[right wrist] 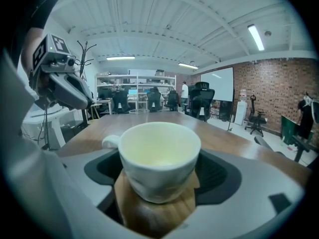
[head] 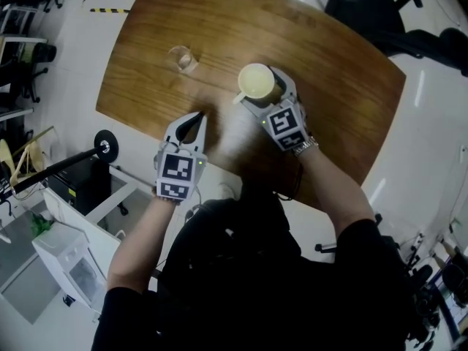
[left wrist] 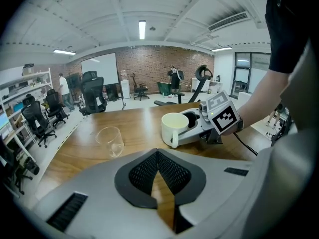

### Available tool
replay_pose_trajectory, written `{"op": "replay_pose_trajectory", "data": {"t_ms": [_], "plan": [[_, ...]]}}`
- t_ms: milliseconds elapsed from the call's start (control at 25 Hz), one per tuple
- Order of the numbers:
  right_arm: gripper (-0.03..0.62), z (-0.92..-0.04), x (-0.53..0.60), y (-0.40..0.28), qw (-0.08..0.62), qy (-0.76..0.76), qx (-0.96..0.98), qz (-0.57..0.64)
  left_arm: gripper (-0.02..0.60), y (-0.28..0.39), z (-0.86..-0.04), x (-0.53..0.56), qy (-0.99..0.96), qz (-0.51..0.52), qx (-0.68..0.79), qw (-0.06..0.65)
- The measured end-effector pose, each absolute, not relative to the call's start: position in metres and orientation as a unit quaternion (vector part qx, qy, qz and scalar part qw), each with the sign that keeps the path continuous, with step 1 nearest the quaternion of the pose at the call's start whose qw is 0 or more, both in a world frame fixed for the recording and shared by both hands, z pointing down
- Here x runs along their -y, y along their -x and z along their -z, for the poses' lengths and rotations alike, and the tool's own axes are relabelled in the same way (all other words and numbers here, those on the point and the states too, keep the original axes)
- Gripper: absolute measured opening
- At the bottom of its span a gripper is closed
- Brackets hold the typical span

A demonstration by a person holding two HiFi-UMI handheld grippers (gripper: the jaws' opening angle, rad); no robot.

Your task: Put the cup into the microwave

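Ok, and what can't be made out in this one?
- Microwave: in no view, so its place and door are unknown.
- Right gripper: the cup stands between its jaws, but in the right gripper view the cup's own wall covers the contact, so a firm grip is unclear.
- Table: in the head view, the person's arms and body cover its near edge.

White cup upright between jaws of right tool. Dark pads close against cup's left and right walls. Handle on cup's left side. Wooden desk below and beyond cup. Left tool up-left of cup, marker cube on top. Chairs and shelves far behind cup. Brick wall right of cup.
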State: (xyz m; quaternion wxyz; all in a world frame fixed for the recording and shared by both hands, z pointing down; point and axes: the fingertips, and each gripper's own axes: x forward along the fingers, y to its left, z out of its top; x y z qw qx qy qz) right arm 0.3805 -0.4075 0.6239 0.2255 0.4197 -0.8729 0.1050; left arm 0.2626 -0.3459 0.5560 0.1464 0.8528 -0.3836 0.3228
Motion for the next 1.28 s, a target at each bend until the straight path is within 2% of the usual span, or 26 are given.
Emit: {"op": "replay_pose_trajectory", "data": {"t_ms": [160, 720, 1280], "plan": [[0.471, -0.624, 0.406, -0.381, 0.235, -0.426, 0.866, -0.113, 0.000, -0.255, -0.555, 0.344, -0.850, -0.320, 0.392, 0.149], [0.463, -0.593, 0.409, -0.361, 0.196, -0.428, 0.874, -0.120, 0.000, -0.233, -0.549, 0.336, -0.838, -0.308, 0.423, 0.154], [0.460, -0.550, 0.416, -0.307, 0.172, -0.388, 0.900, -0.097, 0.000, -0.183, -0.530, 0.326, -0.806, -0.275, 0.498, 0.163]]}}
